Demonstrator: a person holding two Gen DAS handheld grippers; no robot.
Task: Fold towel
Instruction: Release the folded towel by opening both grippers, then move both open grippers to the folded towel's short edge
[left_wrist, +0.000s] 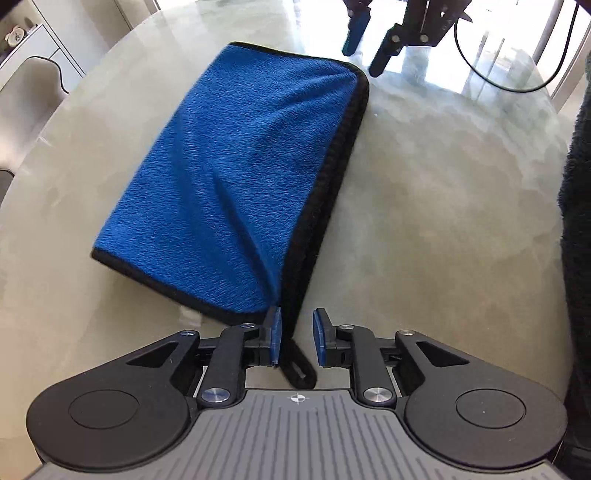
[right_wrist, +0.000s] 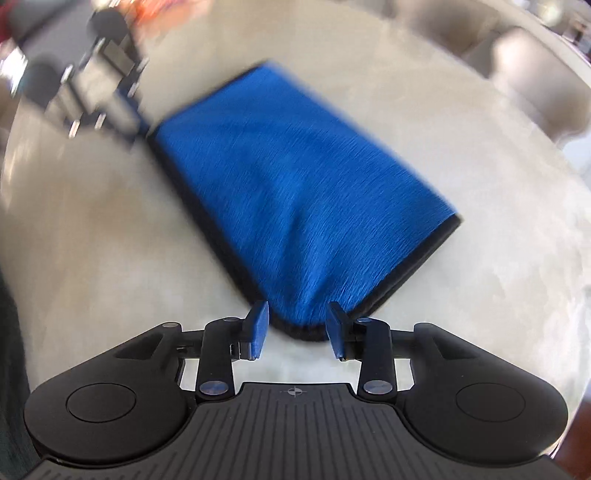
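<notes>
A blue towel (left_wrist: 240, 177) with black edging lies folded in half on the pale glossy table (left_wrist: 443, 203). My left gripper (left_wrist: 297, 338) is open at the towel's near corner; the black hanging loop (left_wrist: 301, 369) lies between its fingers. In the left wrist view my right gripper (left_wrist: 367, 55) shows at the towel's far end, open. In the right wrist view, which is blurred, the towel (right_wrist: 295, 195) stretches away from me. My right gripper (right_wrist: 297, 328) is open, with the towel's near corner between its fingers. The left gripper (right_wrist: 107, 92) shows blurred at the far end.
A black cable (left_wrist: 491, 81) loops on the table at the far right. A dark cloth (left_wrist: 576, 221) hangs at the right edge. Chairs (left_wrist: 33, 85) stand beyond the table's edge, also in the right wrist view (right_wrist: 532, 70).
</notes>
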